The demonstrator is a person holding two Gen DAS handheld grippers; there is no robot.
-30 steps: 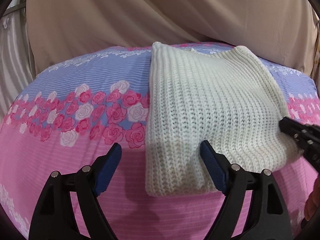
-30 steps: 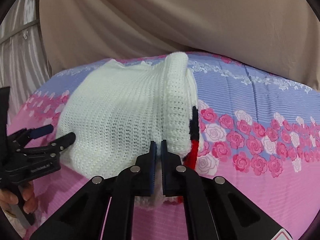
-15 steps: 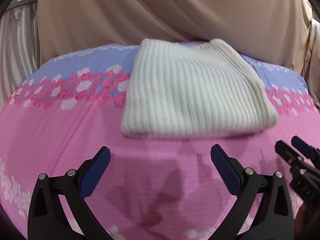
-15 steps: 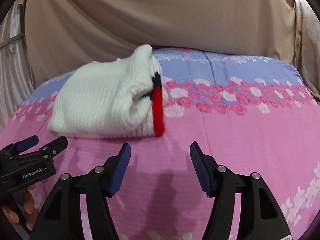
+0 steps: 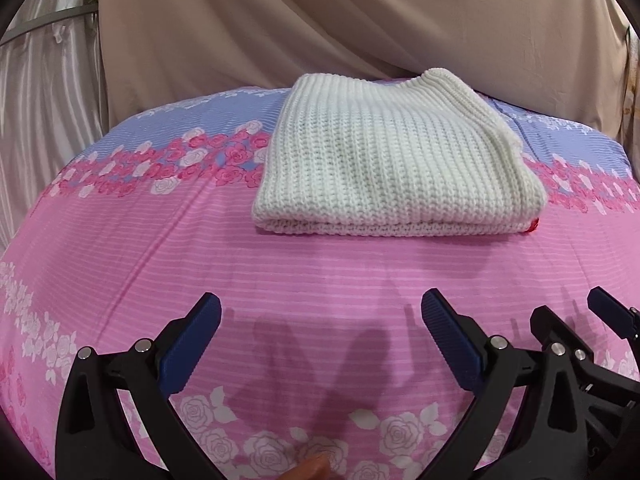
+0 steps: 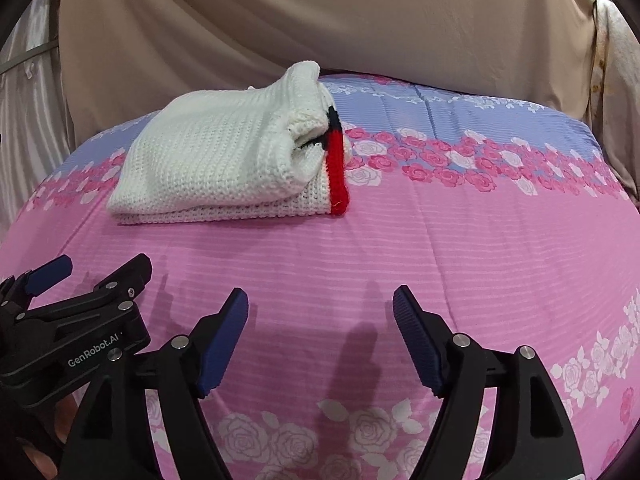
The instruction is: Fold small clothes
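Left wrist view: folded cream-white chunky-knit sweater (image 5: 394, 168) flat on pink and lilac rose-print bedsheet (image 5: 160, 248), straddling the band of pink and white roses, folded edge facing the camera, a sliver of red trim (image 5: 534, 224) peeking from the near right corner. Beige draped curtain (image 5: 360, 20) hanging behind the sweater; pale satin fabric (image 5: 48, 92) off to its far left. Left gripper (image 5: 320, 320), black frame with ribbed blue pads, well short of the sweater on the near side, jaws spread wide, nothing between them but bare sheet and shadow. Jaws just widened to that spread. Right gripper (image 5: 576, 320) just beside it, also clear of the sweater. A fingertip (image 5: 310, 472) barely visible at the bottom edge.

Right wrist view: same sweater (image 6: 224, 164) seen from its right side, layers stacked, a rolled cuff or collar standing up at the far corner, a strip of red knit edging topped with black (image 6: 337, 168) running down the right end. Right gripper (image 6: 320, 308) on the near side of the sweater, well apart from it, jaws released and parted, having just been opening, only pink sheet between the pads. Left gripper (image 6: 100, 272) near the sweater's near-left corner yet not touching it, jaws apart.
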